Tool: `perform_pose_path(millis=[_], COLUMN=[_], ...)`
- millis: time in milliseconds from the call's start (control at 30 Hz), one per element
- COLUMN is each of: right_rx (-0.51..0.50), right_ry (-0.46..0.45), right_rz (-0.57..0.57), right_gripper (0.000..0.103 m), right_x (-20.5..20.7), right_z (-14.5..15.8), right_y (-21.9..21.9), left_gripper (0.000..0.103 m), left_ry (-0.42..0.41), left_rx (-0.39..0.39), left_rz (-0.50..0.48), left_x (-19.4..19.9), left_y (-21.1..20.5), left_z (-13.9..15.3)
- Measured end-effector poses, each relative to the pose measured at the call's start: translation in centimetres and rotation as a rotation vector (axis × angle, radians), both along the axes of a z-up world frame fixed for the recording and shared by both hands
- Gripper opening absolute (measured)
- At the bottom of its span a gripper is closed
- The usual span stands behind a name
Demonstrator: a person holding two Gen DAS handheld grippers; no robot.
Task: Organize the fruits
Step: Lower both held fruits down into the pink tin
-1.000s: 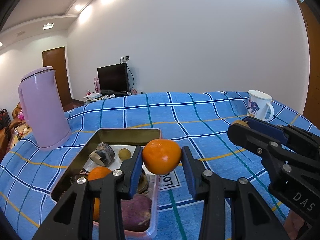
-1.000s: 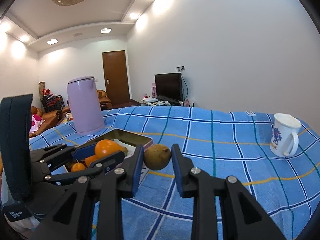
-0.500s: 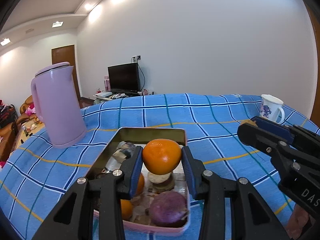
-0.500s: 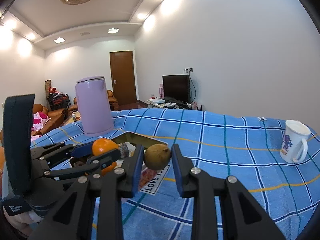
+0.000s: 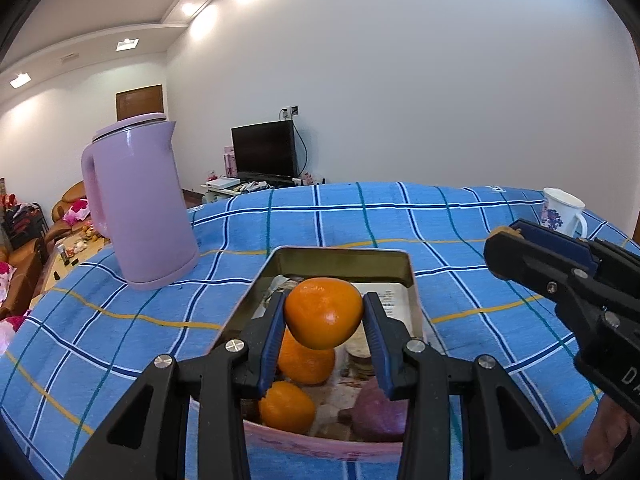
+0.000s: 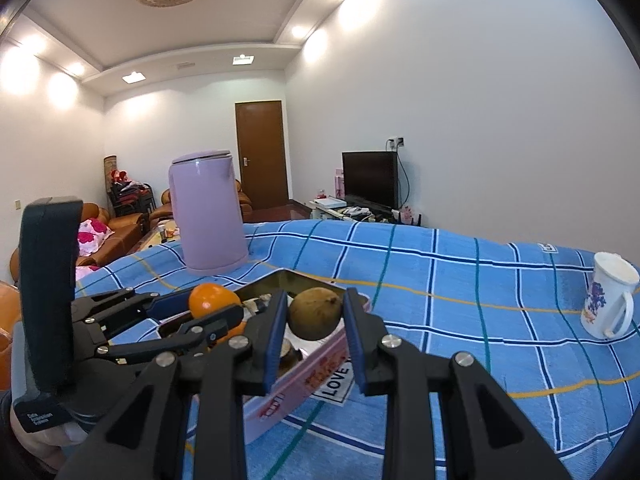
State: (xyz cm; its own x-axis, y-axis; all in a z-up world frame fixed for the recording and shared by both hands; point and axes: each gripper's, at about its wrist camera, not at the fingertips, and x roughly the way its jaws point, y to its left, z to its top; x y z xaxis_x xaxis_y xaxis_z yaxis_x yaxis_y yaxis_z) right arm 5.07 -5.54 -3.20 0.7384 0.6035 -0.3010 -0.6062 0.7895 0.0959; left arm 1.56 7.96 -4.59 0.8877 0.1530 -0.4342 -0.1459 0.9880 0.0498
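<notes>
My left gripper (image 5: 323, 320) is shut on an orange (image 5: 323, 312) and hangs right over the pink tin tray (image 5: 352, 266). Two more oranges (image 5: 306, 360) and a purple fruit (image 5: 380, 412) lie inside the tray among bits of paper. My right gripper (image 6: 316, 316) is shut on a small brown round fruit (image 6: 316, 313) above the tray's right rim (image 6: 320, 364). In the right wrist view the left gripper (image 6: 192, 316) shows at the left with its orange (image 6: 212, 300). The right gripper's fingers (image 5: 560, 264) reach in from the right of the left wrist view.
A lilac kettle (image 5: 138, 204) stands on the blue checked cloth (image 5: 360, 216) left of and behind the tray. A white flowered mug (image 6: 610, 300) stands far right. Behind the table are a television (image 5: 266, 152), a sofa and a door.
Both grippers have moved left with their fruit. The orange, beside the tray's right rim a second ago, is over its middle; the brown fruit has come over the tray's right rim.
</notes>
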Motion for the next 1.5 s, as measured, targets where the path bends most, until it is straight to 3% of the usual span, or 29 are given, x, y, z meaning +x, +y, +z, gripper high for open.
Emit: perform_pose_path(millis=[933,1500], right_rx=[-0.029,-0.041], right_ry=[0.014,0.091], right_rz=[0.083,0.103], right_gripper=[0.031,0.031], right_x=[0.6,2.8], right_z=[0.0,-0.9], right_y=[4.9,6.8], left_gripper=[0.041,0.041], left_ry=[0.075,0.143], left_rx=[0.009,-0.001], left_rz=[0.082,0.093], left_x=[0.7,2.2], left_y=[5.0,6.8], left_z=[-0.7,-1.8])
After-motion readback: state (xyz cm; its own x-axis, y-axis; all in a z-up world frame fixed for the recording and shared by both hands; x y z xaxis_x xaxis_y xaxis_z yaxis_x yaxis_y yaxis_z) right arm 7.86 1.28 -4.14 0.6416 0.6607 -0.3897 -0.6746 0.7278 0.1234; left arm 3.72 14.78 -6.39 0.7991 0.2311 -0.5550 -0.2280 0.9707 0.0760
